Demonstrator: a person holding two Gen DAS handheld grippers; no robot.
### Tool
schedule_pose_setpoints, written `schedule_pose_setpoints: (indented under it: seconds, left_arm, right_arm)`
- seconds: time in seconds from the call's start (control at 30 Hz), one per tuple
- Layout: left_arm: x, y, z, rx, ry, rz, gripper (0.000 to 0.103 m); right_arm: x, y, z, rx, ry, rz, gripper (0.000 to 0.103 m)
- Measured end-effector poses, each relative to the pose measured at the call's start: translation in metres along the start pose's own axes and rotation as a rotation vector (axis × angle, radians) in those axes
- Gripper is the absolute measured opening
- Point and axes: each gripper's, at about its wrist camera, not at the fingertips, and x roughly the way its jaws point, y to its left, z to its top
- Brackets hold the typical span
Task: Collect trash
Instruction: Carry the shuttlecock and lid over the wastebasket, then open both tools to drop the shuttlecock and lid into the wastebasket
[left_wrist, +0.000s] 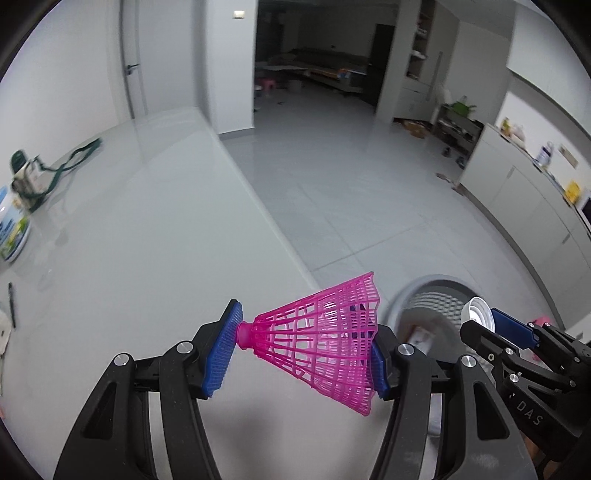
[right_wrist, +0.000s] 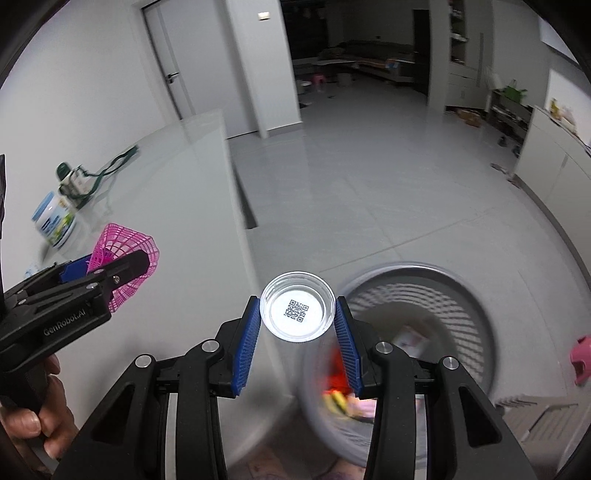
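Pink shuttlecock (left_wrist: 325, 339) clamped lengthwise in left hand-held gripper (left_wrist: 306, 350), above desk (left_wrist: 147, 229) edge, near bin (left_wrist: 432, 306). Right view: right hand-held gripper (right_wrist: 298, 314) grips white lid (right_wrist: 297, 311) beside bin rim. Step: carrying trash. Next: centre over bin, release.

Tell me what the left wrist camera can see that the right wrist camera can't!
Only the left wrist view shows the shuttlecock's round nose pressed against a blue pad, and a dark pen lying at the table's left edge.

Only the right wrist view shows the square code printed inside the clear lid, the person's hand on the left gripper's handle, and red and yellow trash in the basket.

Both show the pink shuttlecock, the lid in the right gripper, the basket, and the table.
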Motion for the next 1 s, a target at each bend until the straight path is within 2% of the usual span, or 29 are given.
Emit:
schedule_pose_setpoints:
  seconds: [0.23, 0.5, 0.67, 1.0]
  left_arm:
    - [0.019, -0.081, -0.005, 0.062, 0.052, -0.059, 0.058]
    - [0.046, -0.137, -0.02, 0.104, 0.139, -0.089, 0.058]
    - [0.057, -0.15, -0.023, 0.113, 0.17, -0.076, 0.058]
    - [0.057, -0.167, -0.025, 0.108, 0.178, -0.044, 0.061]
  right_arm:
    - [-0.012, -0.075, -0.017, 0.053, 0.03, -0.055, 0.04]
    - [-0.008, -0.132, -0.036, 0.078, 0.086, -0.054, 0.04]
    - [-0.001, -0.152, -0.042, 0.086, 0.121, -0.037, 0.04]
    - [0.003, -0.162, -0.047, 0.069, 0.151, -0.001, 0.04]
